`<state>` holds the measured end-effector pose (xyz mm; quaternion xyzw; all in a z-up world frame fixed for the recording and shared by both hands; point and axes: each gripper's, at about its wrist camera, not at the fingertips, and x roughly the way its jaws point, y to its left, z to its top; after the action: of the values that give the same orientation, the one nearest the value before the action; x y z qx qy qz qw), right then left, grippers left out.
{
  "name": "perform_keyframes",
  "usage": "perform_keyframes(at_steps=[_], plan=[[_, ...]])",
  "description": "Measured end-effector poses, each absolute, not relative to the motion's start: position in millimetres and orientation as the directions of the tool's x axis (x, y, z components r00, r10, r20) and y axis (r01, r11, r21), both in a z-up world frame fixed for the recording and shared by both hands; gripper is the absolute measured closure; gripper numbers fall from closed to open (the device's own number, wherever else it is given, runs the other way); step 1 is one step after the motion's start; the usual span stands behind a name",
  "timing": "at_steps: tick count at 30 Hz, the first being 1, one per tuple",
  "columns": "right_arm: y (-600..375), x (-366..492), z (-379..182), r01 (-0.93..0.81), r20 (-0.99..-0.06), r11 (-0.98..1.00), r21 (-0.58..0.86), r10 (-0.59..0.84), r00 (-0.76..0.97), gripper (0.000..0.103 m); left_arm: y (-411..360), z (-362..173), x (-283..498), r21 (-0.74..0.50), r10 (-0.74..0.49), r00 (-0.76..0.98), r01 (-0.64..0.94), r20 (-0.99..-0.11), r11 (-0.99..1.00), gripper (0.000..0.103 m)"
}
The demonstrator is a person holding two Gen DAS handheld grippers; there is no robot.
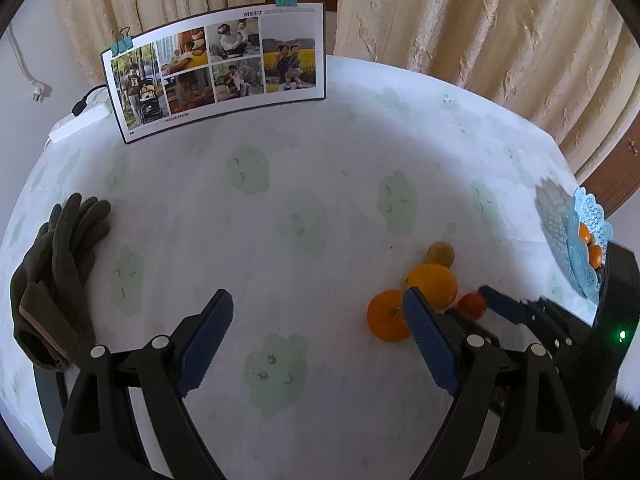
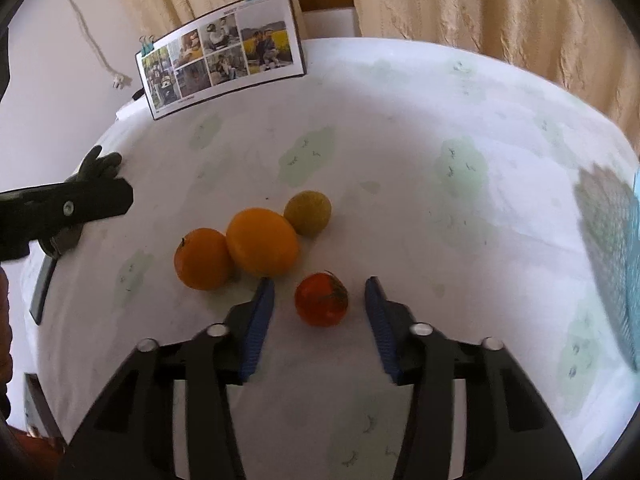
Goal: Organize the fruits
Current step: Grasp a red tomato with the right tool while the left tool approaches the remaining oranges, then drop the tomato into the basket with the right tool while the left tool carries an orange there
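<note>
Several fruits lie on the white tablecloth. A small red-orange fruit [image 2: 321, 299] sits between the open fingers of my right gripper [image 2: 320, 296], touching neither pad. Behind it are an orange [image 2: 204, 258], a larger orange [image 2: 262, 241] and a yellow-green fruit [image 2: 308, 213]. In the left wrist view the same fruits show: orange [image 1: 386, 316], larger orange [image 1: 434, 284], yellow-green fruit [image 1: 439, 254], red fruit [image 1: 472, 305]. My left gripper [image 1: 316, 312] is open and empty, left of the fruits. A light blue lace-edged basket [image 1: 596, 236] at the right edge holds two small oranges.
A photo board [image 1: 216, 68] with binder clips stands at the table's back. Dark gloves [image 1: 60, 264] lie at the left edge. A white power strip [image 1: 80, 120] sits behind the board. Curtains hang behind the table.
</note>
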<state>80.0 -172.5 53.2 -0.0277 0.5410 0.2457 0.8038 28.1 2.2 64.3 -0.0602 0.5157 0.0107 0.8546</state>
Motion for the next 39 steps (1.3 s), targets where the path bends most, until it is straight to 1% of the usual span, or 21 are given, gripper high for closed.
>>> perform_keyframes(at_steps=[2, 7, 14, 22, 23, 25, 26, 28, 29, 33, 34, 35, 36, 37, 39], plan=[[-174.1, 80.8, 55.7, -0.423, -0.886, 0.879, 0.221, 0.362, 0.290, 0.076, -0.1, 61.2, 26.1, -0.093, -0.046, 0.462, -0.079, -0.886, 0.993, 0.017], [-198.9, 78.5, 80.0, -0.373, -0.870, 0.902, 0.218, 0.353, 0.345, 0.076, -10.8, 53.9, 26.3, -0.108, -0.066, 0.454, -0.067, -0.889, 0.992, 0.017], [-262.3, 84.3, 123.7, -0.250, -0.831, 0.948, 0.198, 0.298, 0.469, 0.076, -39.2, 42.9, 32.0, -0.108, -0.097, 0.452, 0.001, -0.887, 0.994, 0.018], [-330.3, 88.4, 140.2, -0.099, -0.819, 0.982, 0.160, 0.188, 0.542, 0.076, -55.7, 22.4, 37.8, -0.099, -0.100, 0.419, 0.023, -0.902, 0.995, 0.034], [-337.9, 88.9, 140.8, -0.086, -0.819, 0.984, 0.157, 0.179, 0.545, 0.076, -56.6, 20.2, 38.4, -0.099, -0.099, 0.416, 0.023, -0.904, 0.995, 0.037], [-352.2, 89.4, 141.1, -0.055, -0.820, 0.987, 0.151, 0.156, 0.551, 0.076, -57.4, 17.1, 38.8, -0.107, -0.107, 0.416, 0.024, -0.903, 0.994, 0.038], [-357.3, 89.7, 140.8, -0.045, -0.820, 0.988, 0.150, 0.150, 0.553, 0.076, -57.8, 16.5, 38.8, -0.107, -0.107, 0.416, 0.024, -0.903, 0.994, 0.040], [-366.9, 89.3, 141.2, -0.027, -0.820, 0.989, 0.148, 0.138, 0.555, 0.076, -58.9, 14.4, 39.5, -0.106, -0.109, 0.409, 0.028, -0.906, 0.994, 0.048], [-372.1, 88.9, 141.4, -0.017, -0.820, 0.989, 0.149, 0.133, 0.557, 0.076, -60.1, 12.0, 39.8, -0.102, -0.104, 0.401, 0.027, -0.910, 0.994, 0.055], [-381.2, 86.0, 140.6, 0.006, -0.818, 0.989, 0.145, 0.116, 0.563, 0.075, -59.1, 8.4, 38.2, -0.093, -0.087, 0.398, 0.005, -0.913, 0.996, 0.063], [-384.0, 85.0, 140.9, 0.015, -0.817, 0.990, 0.141, 0.108, 0.567, 0.070, -57.7, 8.7, 37.9, -0.101, -0.093, 0.397, 0.001, -0.913, 0.995, 0.063], [-386.3, 83.0, 141.2, 0.024, -0.814, 0.990, 0.139, 0.100, 0.572, 0.056, -56.8, 9.2, 37.5, -0.114, -0.104, 0.394, -0.002, -0.913, 0.993, 0.063], [-389.9, 81.1, 141.8, 0.032, -0.810, 0.990, 0.140, 0.096, 0.579, 0.051, -56.6, 9.8, 37.0, -0.121, -0.110, 0.394, -0.003, -0.913, 0.993, 0.064], [-393.5, 79.1, 143.4, 0.043, -0.805, 0.989, 0.139, 0.088, 0.587, 0.049, -57.2, 11.4, 36.2, -0.121, -0.110, 0.396, -0.003, -0.911, 0.993, 0.064], [-398.2, 77.3, 144.8, 0.050, -0.803, 0.990, 0.135, 0.080, 0.590, 0.049, -58.4, 15.3, 34.0, -0.123, -0.112, 0.402, 0.000, -0.909, 0.992, 0.064]])
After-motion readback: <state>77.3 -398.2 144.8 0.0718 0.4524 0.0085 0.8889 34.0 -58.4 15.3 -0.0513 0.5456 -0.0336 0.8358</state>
